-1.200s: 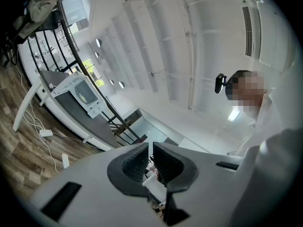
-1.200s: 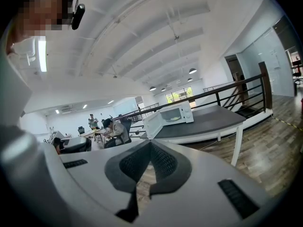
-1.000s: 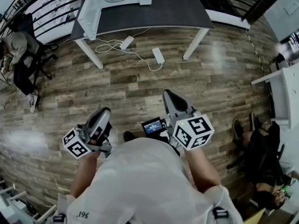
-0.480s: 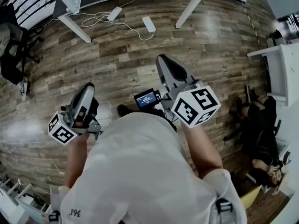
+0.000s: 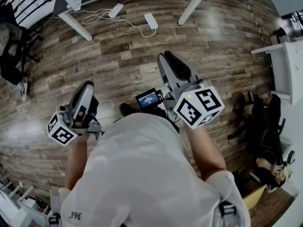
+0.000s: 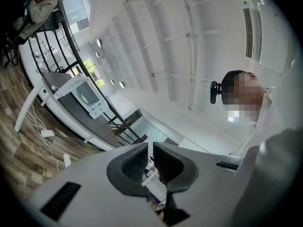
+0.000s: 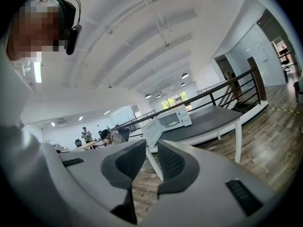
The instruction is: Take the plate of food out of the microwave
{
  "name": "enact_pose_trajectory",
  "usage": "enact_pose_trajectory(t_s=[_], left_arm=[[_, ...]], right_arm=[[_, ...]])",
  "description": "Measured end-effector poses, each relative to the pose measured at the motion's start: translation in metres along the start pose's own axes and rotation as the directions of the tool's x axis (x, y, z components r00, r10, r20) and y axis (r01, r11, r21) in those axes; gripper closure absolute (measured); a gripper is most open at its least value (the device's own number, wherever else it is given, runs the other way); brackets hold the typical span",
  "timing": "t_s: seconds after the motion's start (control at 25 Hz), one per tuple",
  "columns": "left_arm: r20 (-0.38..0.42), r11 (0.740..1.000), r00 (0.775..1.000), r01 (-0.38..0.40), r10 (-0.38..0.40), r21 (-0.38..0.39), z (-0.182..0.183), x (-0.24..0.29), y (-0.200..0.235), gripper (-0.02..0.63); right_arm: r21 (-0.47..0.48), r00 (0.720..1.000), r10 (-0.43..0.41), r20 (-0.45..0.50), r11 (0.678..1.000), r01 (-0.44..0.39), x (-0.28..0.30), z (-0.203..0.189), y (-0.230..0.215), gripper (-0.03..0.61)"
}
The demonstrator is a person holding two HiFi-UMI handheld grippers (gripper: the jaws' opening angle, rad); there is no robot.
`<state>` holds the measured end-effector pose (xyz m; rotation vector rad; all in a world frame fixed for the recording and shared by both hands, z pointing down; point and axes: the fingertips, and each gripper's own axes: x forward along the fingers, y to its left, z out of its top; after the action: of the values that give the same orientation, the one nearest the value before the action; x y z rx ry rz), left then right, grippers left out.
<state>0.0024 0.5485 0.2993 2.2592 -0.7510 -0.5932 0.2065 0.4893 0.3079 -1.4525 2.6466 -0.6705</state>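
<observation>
A white microwave (image 7: 173,118) stands on a dark table (image 7: 208,119) some way ahead, with its door (image 7: 152,130) swung open. A pale plate of food (image 7: 171,123) shows inside it. The left gripper view has the microwave (image 6: 83,94) small and far off too. My right gripper (image 7: 151,150) is open; its jaws have just been opening and nothing is between them. My left gripper (image 6: 150,148) is shut and empty. In the head view both the left gripper (image 5: 86,86) and the right gripper (image 5: 165,58) are held close to the body, over the wooden floor.
Power strips (image 5: 151,21) and cables lie on the floor by the table legs (image 5: 191,6). People sit at the right (image 5: 265,136), next to a white desk (image 5: 284,65). An office chair (image 5: 12,65) stands at the left. A black railing (image 7: 236,82) runs behind the table.
The head view has tipped downwards, so the table top and microwave have slid out at the top. Both grippers stay near the body. The right jaws now stand slightly apart.
</observation>
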Motion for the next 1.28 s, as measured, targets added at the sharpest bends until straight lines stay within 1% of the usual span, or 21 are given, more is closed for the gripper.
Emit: enact_pose_trajectory(t_s=[0.08, 0.16, 0.48, 0.84, 0.88, 0.92, 1.08, 1.28], left_arm=[[-0.001, 1.000, 1.000, -0.003, 0.003, 0.000, 0.001, -0.005, 0.002, 0.580], [-0.003, 1.000, 1.000, -0.012, 0.012, 0.001, 0.003, -0.011, 0.005, 0.580], [0.009, 0.999, 0.999, -0.031, 0.031, 0.019, 0.023, -0.040, 0.016, 0.578], [-0.002, 0.998, 0.999, -0.045, 0.045, 0.046, 0.044, -0.073, 0.029, 0.577], [-0.005, 0.998, 0.999, -0.046, 0.046, 0.046, 0.046, -0.075, 0.031, 0.554], [-0.009, 0.998, 0.999, -0.047, 0.047, 0.044, 0.049, -0.076, 0.032, 0.523], [-0.026, 0.998, 0.999, -0.039, 0.041, 0.050, 0.056, -0.071, 0.040, 0.520], [-0.043, 0.998, 0.999, -0.028, 0.030, 0.054, 0.058, -0.048, 0.055, 0.520]], right_arm=[[-0.001, 1.000, -0.005, 0.000, 1.000, 0.005, 0.001, -0.003, 0.004, 0.523], [-0.002, 1.000, -0.008, -0.004, 1.000, 0.008, 0.003, -0.007, 0.008, 0.506], [-0.020, 1.000, -0.022, -0.009, 1.000, 0.022, 0.017, -0.016, 0.034, 0.506], [-0.028, 0.999, -0.038, 0.005, 0.999, 0.038, 0.035, -0.026, 0.065, 0.506], [-0.027, 0.999, -0.041, 0.007, 0.999, 0.041, 0.037, -0.026, 0.068, 0.506], [-0.027, 0.999, -0.044, 0.008, 0.999, 0.044, 0.039, -0.026, 0.070, 0.506], [-0.026, 0.998, -0.059, 0.015, 0.998, 0.060, 0.047, -0.024, 0.069, 0.506], [-0.029, 0.997, -0.079, 0.019, 0.996, 0.079, 0.060, -0.021, 0.053, 0.506]])
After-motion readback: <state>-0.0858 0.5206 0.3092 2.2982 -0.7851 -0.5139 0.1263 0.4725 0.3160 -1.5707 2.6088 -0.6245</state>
